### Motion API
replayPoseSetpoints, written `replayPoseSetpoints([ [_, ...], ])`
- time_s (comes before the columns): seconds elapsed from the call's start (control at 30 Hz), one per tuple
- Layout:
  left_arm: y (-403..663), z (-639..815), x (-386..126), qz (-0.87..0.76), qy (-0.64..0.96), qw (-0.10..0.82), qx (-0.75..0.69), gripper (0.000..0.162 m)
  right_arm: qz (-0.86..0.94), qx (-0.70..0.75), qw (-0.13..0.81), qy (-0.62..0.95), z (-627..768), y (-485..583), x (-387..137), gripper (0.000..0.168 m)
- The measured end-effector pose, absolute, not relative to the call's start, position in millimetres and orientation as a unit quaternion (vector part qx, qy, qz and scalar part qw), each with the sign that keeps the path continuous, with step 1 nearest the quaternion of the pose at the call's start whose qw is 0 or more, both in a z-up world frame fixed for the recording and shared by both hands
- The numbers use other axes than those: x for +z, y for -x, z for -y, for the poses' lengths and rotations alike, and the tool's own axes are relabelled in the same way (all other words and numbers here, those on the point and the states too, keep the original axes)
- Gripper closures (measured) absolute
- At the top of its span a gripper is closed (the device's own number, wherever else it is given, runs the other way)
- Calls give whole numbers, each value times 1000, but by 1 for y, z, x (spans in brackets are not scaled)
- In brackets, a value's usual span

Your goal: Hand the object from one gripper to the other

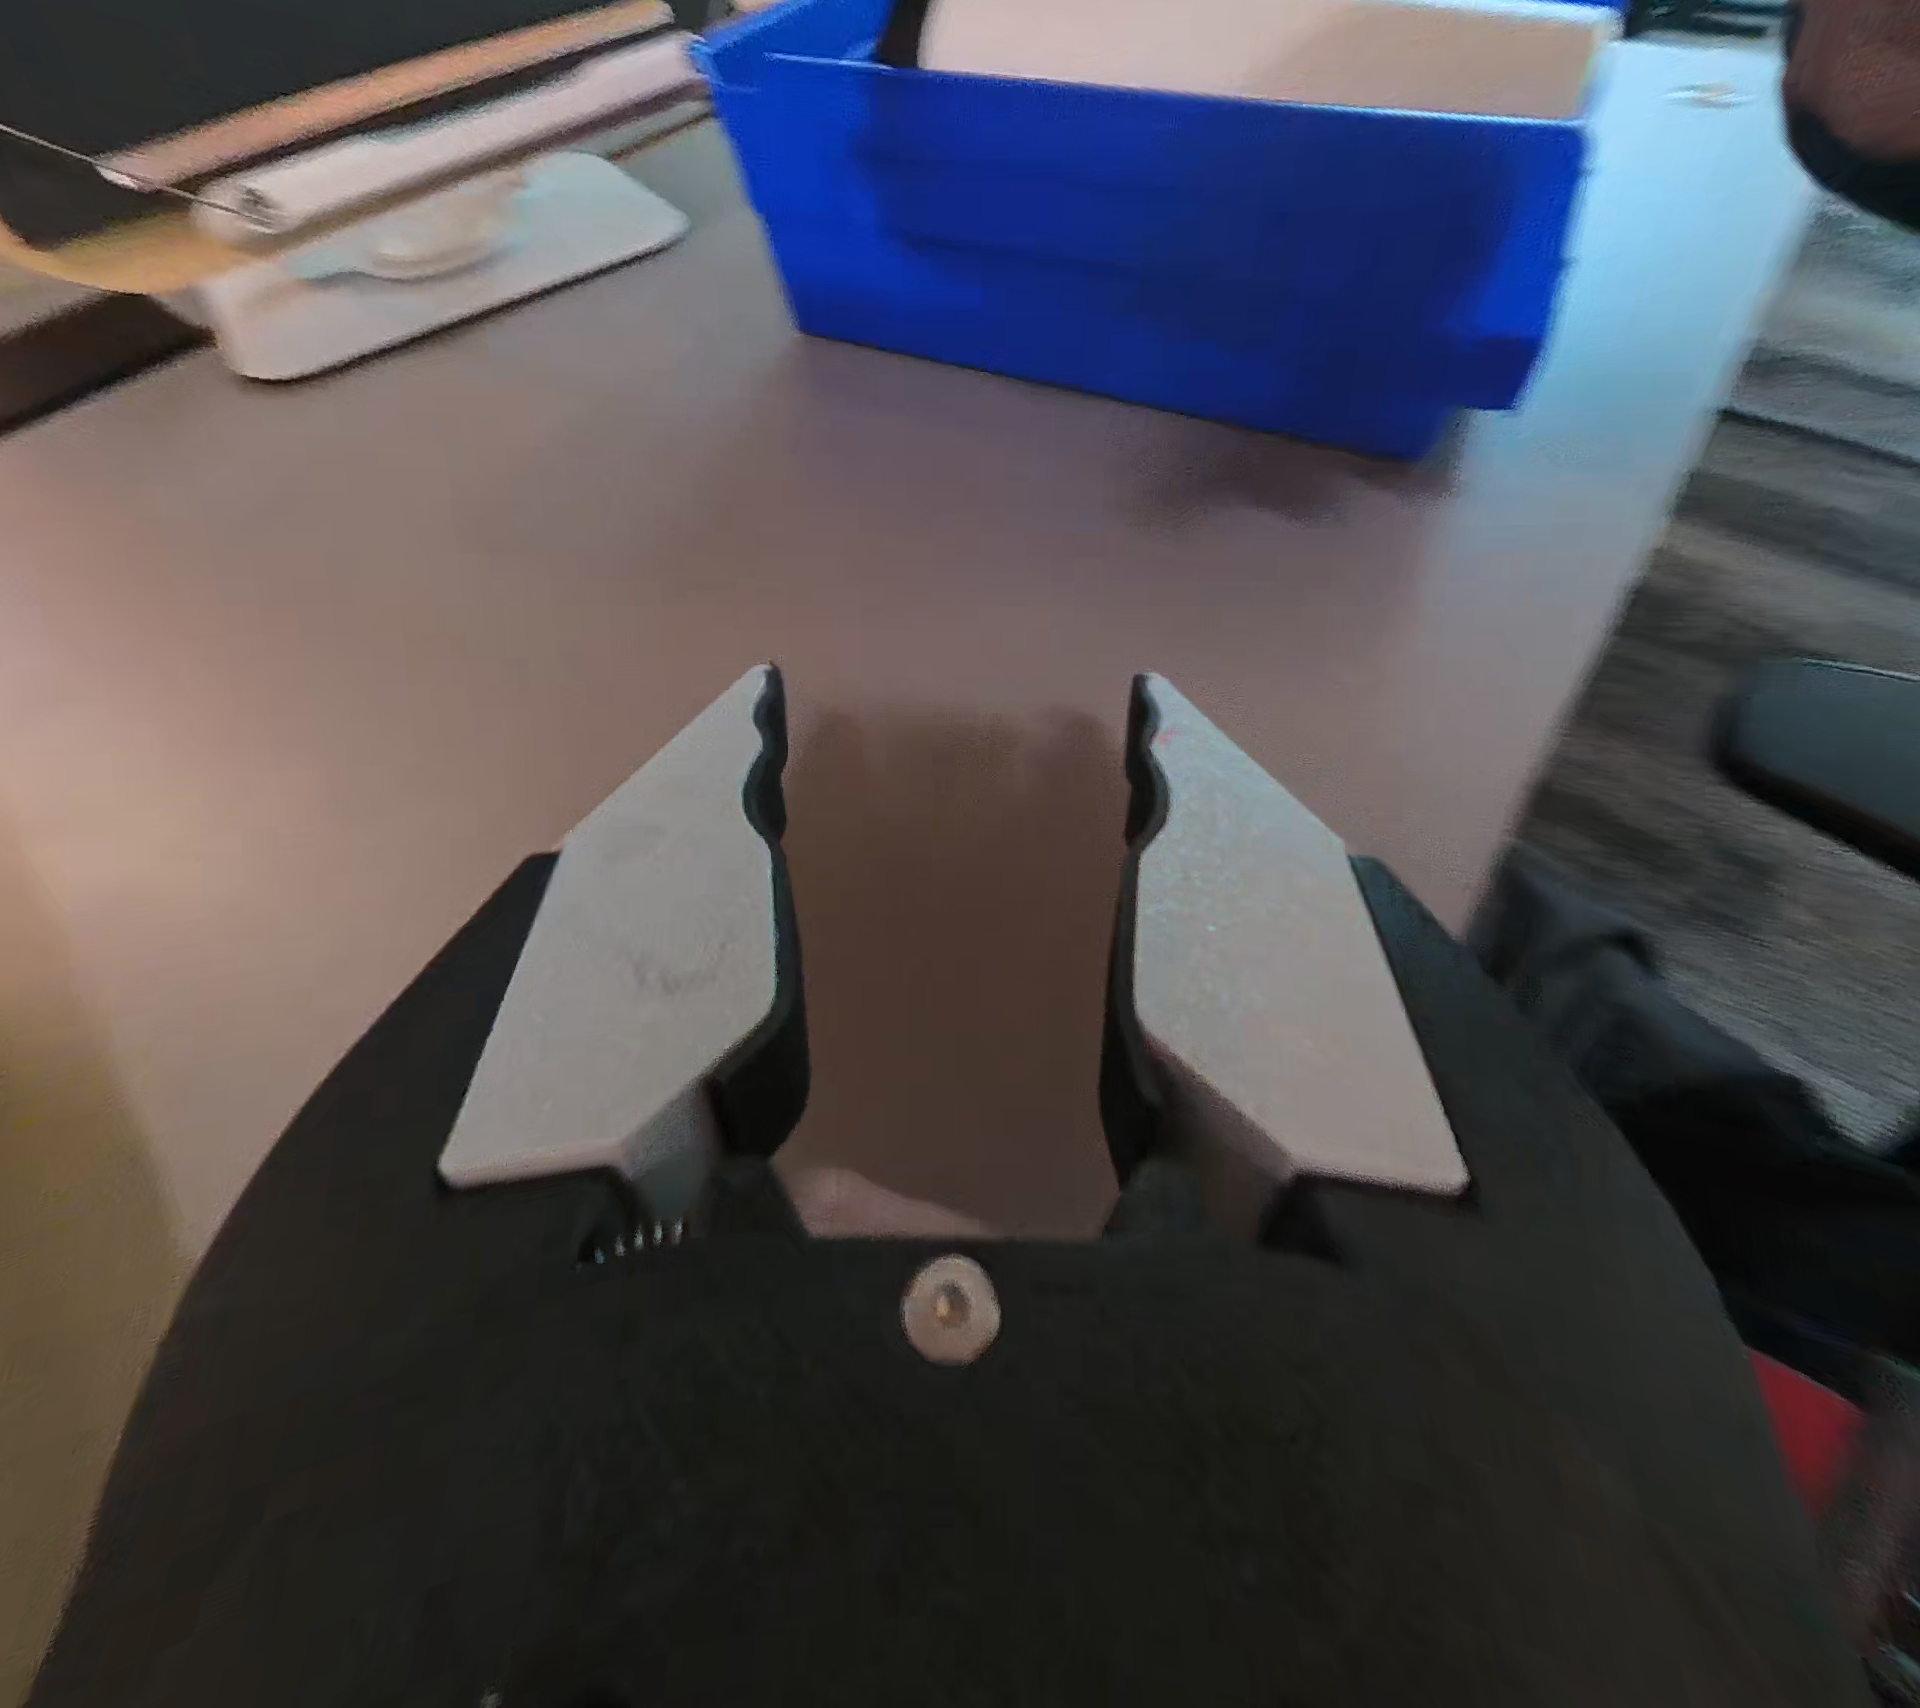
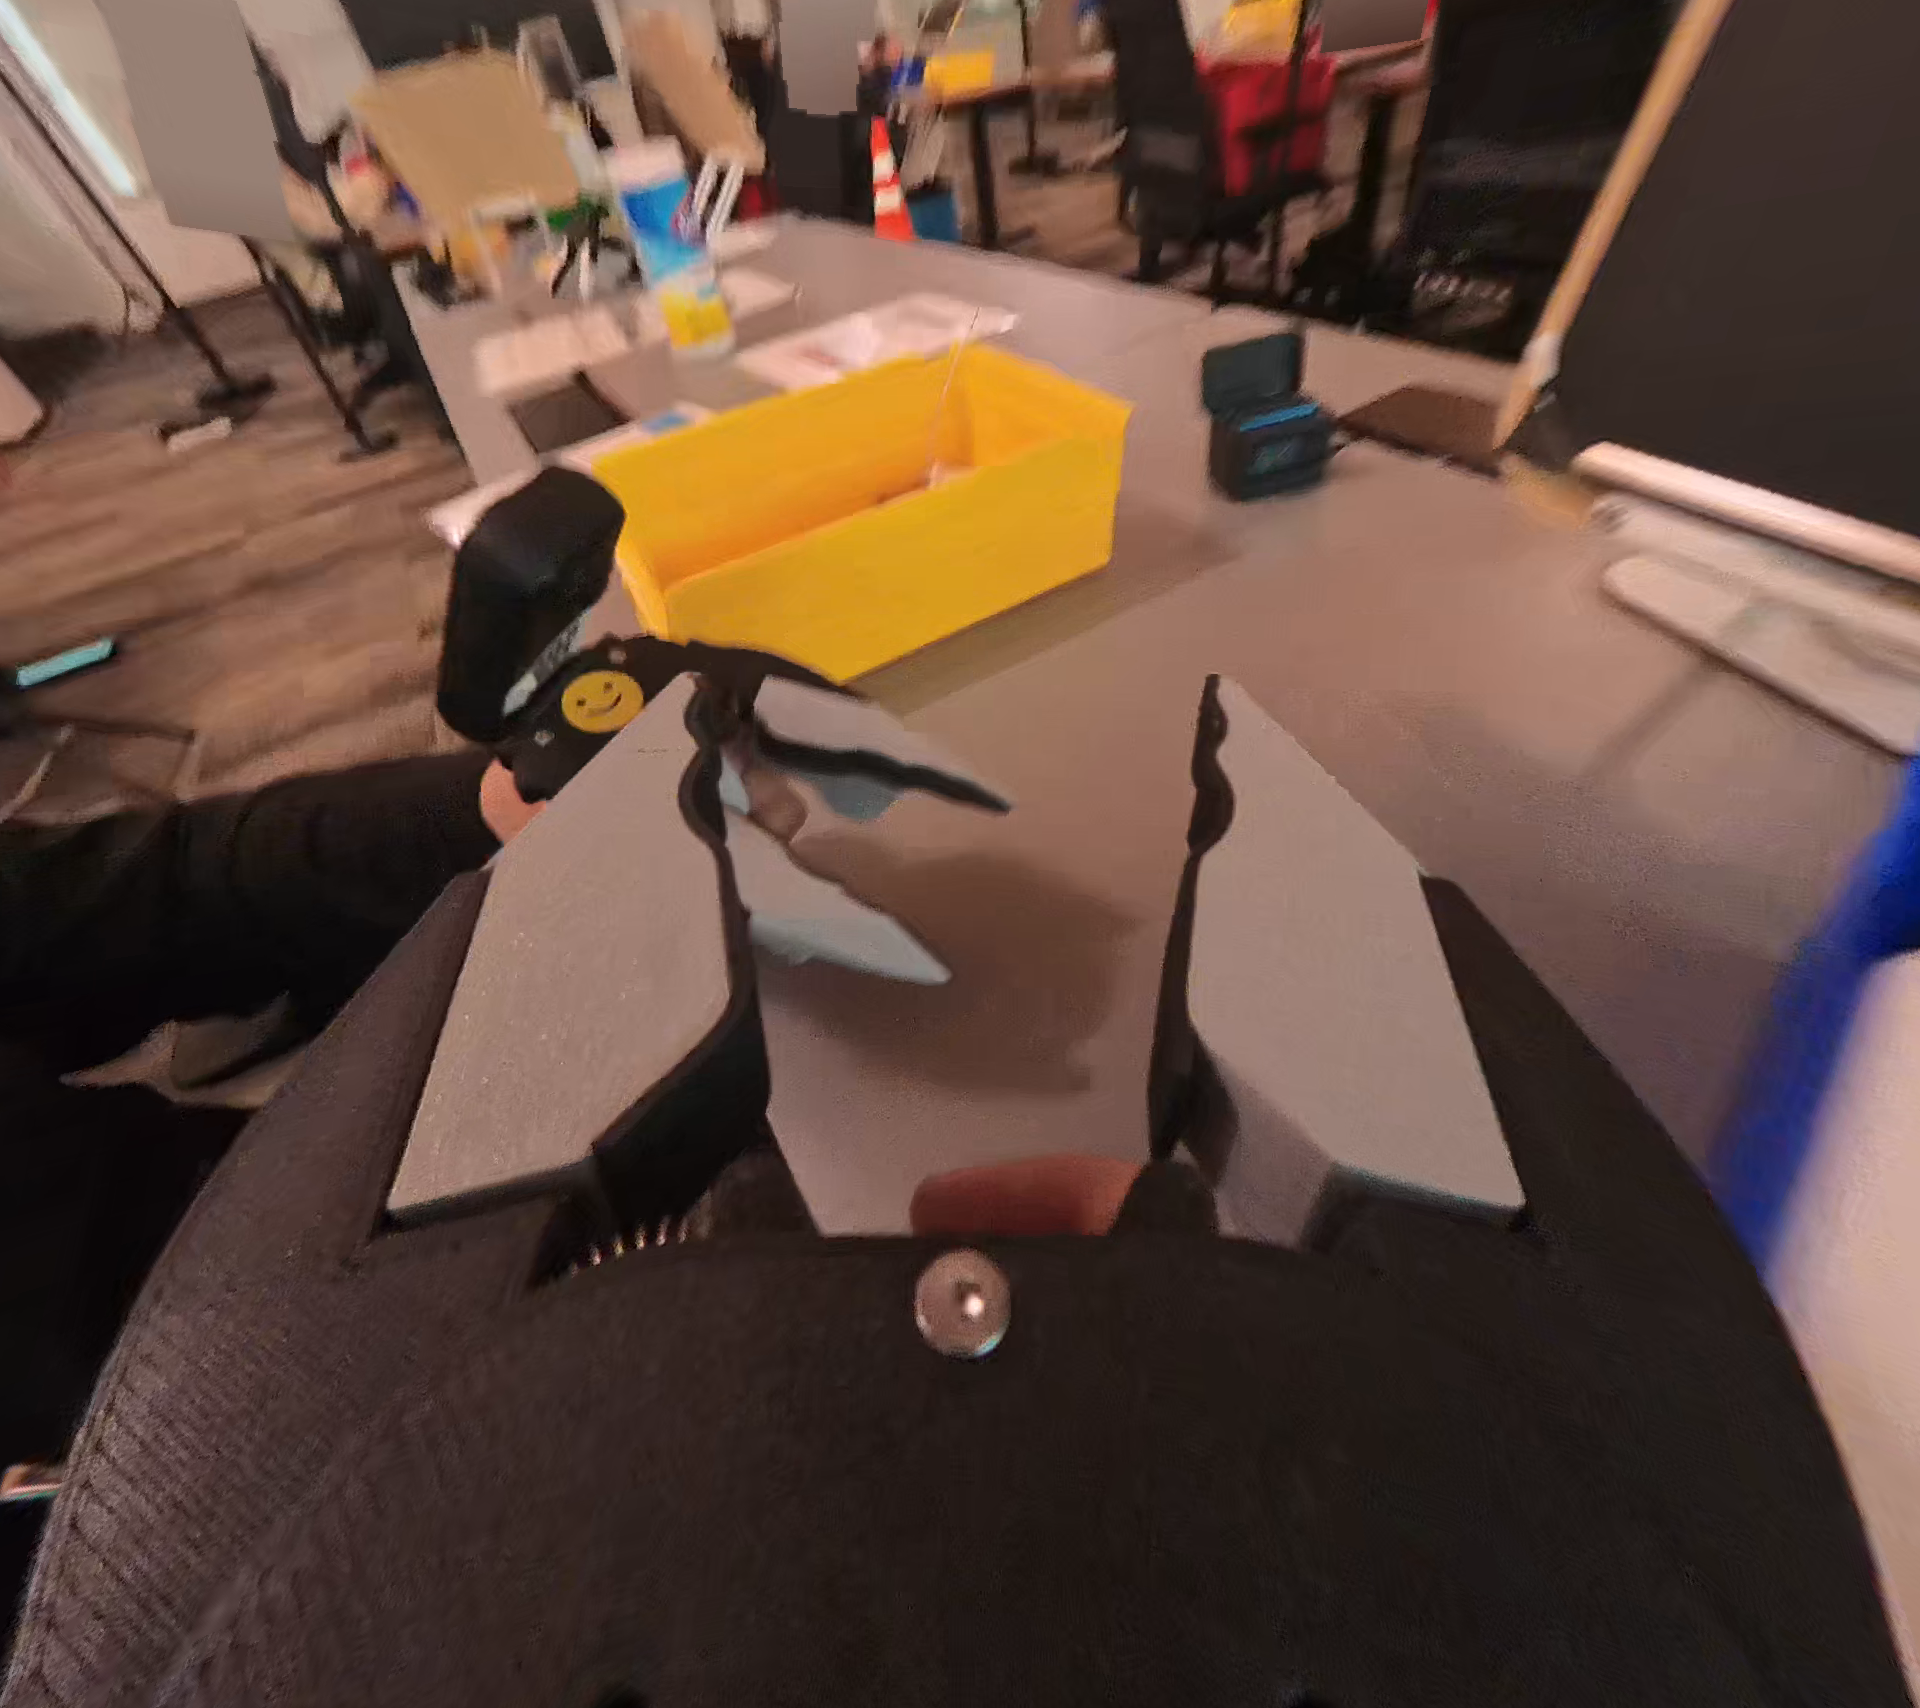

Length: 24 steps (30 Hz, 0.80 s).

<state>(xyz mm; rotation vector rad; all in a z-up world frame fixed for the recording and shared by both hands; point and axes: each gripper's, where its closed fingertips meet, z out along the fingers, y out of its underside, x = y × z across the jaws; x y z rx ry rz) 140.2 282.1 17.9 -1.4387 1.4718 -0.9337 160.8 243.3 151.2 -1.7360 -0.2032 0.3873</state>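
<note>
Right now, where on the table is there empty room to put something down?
The biggest bare patch of table lies between the open left gripper and the blue bin. Another runs from the open right gripper to the yellow bin. It is crowded beyond the yellow bin, with papers and a canister.

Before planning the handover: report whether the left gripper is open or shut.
Open. In the left wrist view the left gripper has its fingers spread apart, with only bare table showing between them.
</note>
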Motion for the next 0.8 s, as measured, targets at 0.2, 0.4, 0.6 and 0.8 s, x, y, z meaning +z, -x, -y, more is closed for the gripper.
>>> replayPoseSetpoints([
  [0.2, -142, -304, 22, -575, 557, 478, -362, 104, 77, 91, 597, 793, -315, -156, 68, 83],
  [0.4, -137, -302, 34, -556, 537, 432, -464, 124, 68, -5, 621, 781, -332, -180, 27, 87],
  [0.6, -135, -301, 40, -541, 529, 398, -519, 130, 55, 19, 650, 758, -329, -184, 39, 87],
  [0.8, -135, -295, 41, -559, 511, 427, -494, 128, 67, 5, 660, 748, -324, -179, 42, 90],
])
